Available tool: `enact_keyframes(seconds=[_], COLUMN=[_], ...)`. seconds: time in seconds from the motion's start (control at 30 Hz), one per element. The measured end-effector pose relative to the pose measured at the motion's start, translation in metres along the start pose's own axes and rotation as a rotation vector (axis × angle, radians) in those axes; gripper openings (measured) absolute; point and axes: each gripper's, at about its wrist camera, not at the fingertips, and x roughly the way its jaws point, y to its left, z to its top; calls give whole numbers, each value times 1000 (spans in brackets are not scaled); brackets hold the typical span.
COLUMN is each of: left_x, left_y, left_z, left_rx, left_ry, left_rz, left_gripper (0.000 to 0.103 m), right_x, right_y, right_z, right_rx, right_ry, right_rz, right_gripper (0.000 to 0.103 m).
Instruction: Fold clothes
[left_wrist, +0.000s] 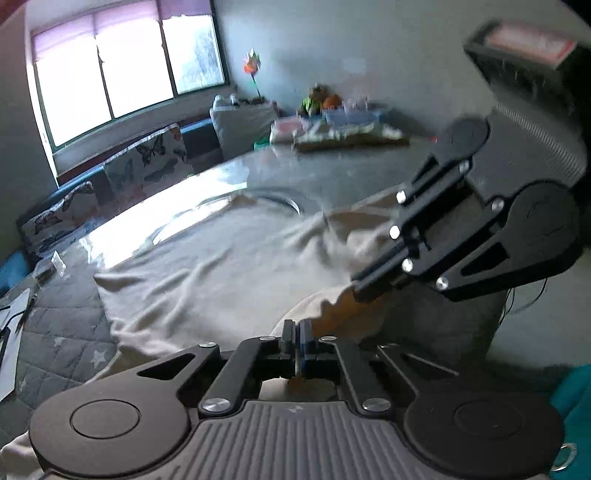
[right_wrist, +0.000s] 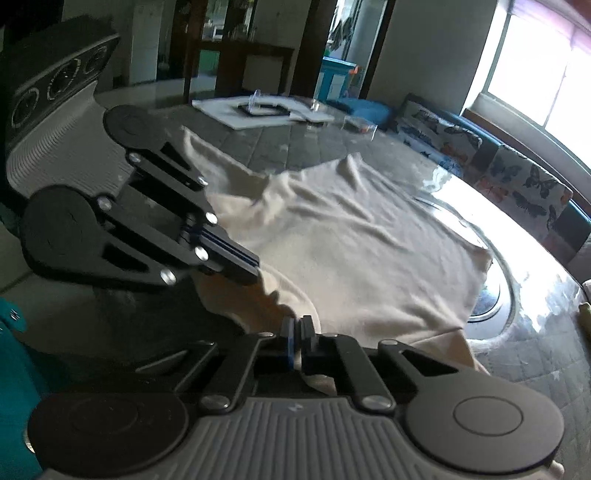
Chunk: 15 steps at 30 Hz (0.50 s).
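Observation:
A cream garment (left_wrist: 207, 266) lies spread and wrinkled on the round glass-topped table; it also shows in the right wrist view (right_wrist: 354, 258). My left gripper (left_wrist: 297, 332) is shut on the garment's near edge. My right gripper (left_wrist: 364, 286) enters from the right in the left wrist view, shut on the same edge close beside it. In the right wrist view my right gripper (right_wrist: 298, 325) pinches the cloth, and my left gripper (right_wrist: 249, 267) comes in from the left, shut on the cloth.
The table (left_wrist: 332, 173) carries a raised glass turntable ring (left_wrist: 288, 201) and a quilted grey mat (left_wrist: 59, 317). Stacked folded items (left_wrist: 343, 129) sit at its far side. A white foam board (right_wrist: 258, 110) lies far off. A butterfly-print bench (right_wrist: 517, 177) runs under the window.

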Motion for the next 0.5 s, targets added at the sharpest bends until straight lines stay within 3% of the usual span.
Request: enact_keyframes(seconds=[0.23,0.3,0.5], left_x=[11,12,9], left_y=[-8,-10,-8], left_z=[-13,-13,-12], left_rx=[52,67,90], left_ry=[72,77,74], left_rz=[-30,-39,-48], left_gripper=[2,2,4], right_x=[0,-7,1], right_y=[1,-2,-17], right_z=[-10,-4,17], right_rx=[-6,17,97], right_ry=[55,22,-53], right_rz=[113,128,74], right_gripper=[4,5,5])
